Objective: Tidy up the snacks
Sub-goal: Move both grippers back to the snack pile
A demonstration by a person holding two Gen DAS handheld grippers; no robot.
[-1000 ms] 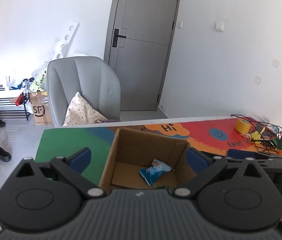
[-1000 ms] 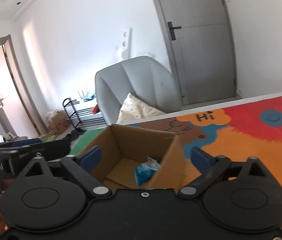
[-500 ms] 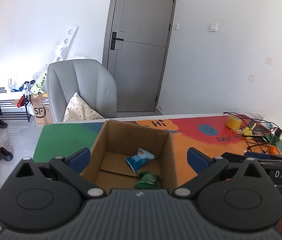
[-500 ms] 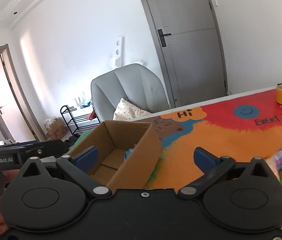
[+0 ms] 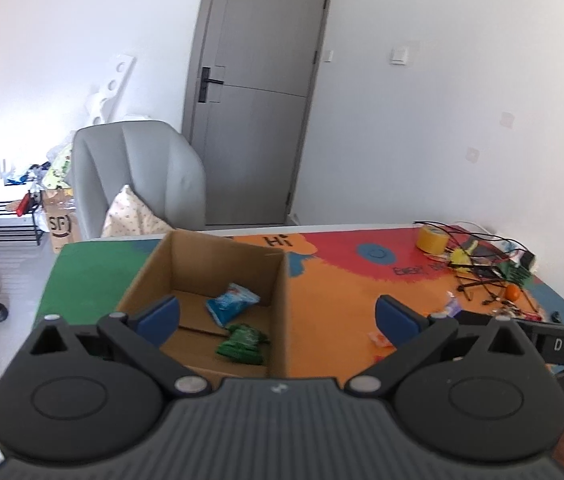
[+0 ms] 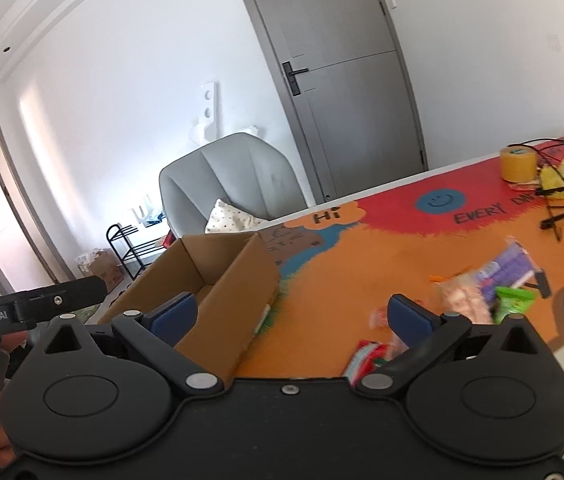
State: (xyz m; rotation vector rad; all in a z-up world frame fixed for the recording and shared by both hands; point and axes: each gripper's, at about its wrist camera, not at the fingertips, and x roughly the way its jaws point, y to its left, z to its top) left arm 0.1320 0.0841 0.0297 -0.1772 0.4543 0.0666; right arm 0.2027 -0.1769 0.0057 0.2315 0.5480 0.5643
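An open cardboard box [image 5: 282, 280] [image 6: 242, 280] stands on the colourful mat, left of the middle. A blue snack packet [image 5: 232, 303] and a green snack packet [image 5: 242, 344] lie inside it. My left gripper [image 5: 278, 318] hangs open over the box's near right wall, empty. My right gripper [image 6: 290, 316] is open and empty, between the box and a loose heap of snacks: a purple packet [image 6: 510, 266], a pale packet [image 6: 462, 298], a green packet [image 6: 514, 300] and a red-and-green packet [image 6: 366, 356]. A small orange packet [image 5: 378, 338] lies right of the box.
A yellow tape roll [image 5: 432, 239] [image 6: 518, 164] and tangled black cables [image 5: 482, 268] sit at the table's far right. A grey chair [image 5: 138, 176] with a cushion stands behind the table. A person's hands hold both gripper handles at the frame edges.
Both grippers have swung to the right. The green packet now lies in the box. The heap of loose snacks has come into the right wrist view.
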